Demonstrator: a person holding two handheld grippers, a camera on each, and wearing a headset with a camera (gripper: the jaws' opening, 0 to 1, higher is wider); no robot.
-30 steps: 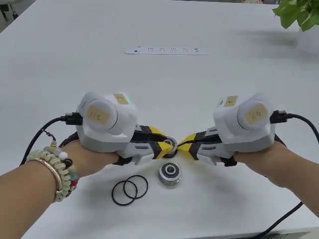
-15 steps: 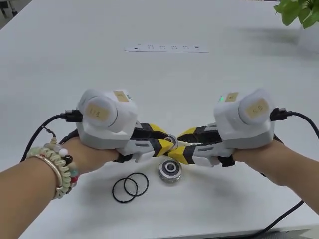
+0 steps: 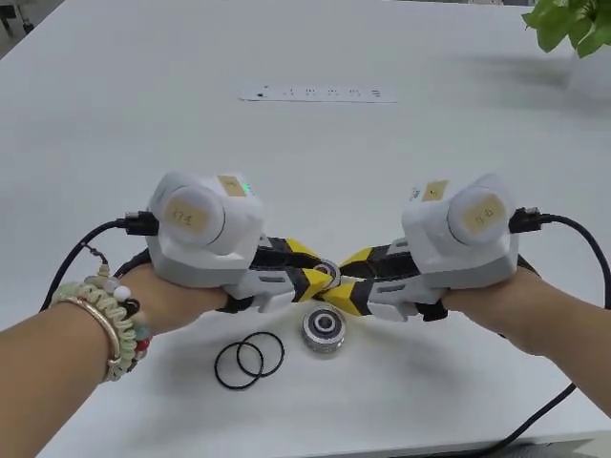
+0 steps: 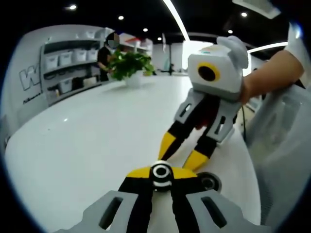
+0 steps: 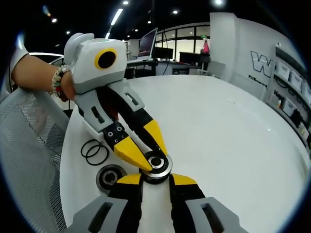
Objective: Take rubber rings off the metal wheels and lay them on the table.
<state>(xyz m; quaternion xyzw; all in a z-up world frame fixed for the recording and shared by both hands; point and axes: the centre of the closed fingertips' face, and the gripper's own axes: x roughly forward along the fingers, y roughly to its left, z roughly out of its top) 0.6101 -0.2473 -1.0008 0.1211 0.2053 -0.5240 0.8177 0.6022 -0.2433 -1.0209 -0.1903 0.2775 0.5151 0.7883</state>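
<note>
A: Where do we have the wheel we're working on?
B: The metal wheel is up off the table, between the two sets of yellow tips, close to the table's near edge. Our left gripper is clamped on it.
A: And our right gripper?
B: Its tips sit slightly apart at the wheel's edge. We cannot tell whether they pinch it.
A: What lies around it?
B: A second wheel lies flat on the table, just nearer to us than the tips. Two rubber rings, overlapping, lie just left of that.
A: Does anything block our sight?
B: In the head view the crossing jaws cover most of the held wheel.
A: Farther out?
B: We see black cables trailing from both grippers and bead bracelets on our left wrist. A white power strip lies far across the table, and a green plant stands at the far right.
</note>
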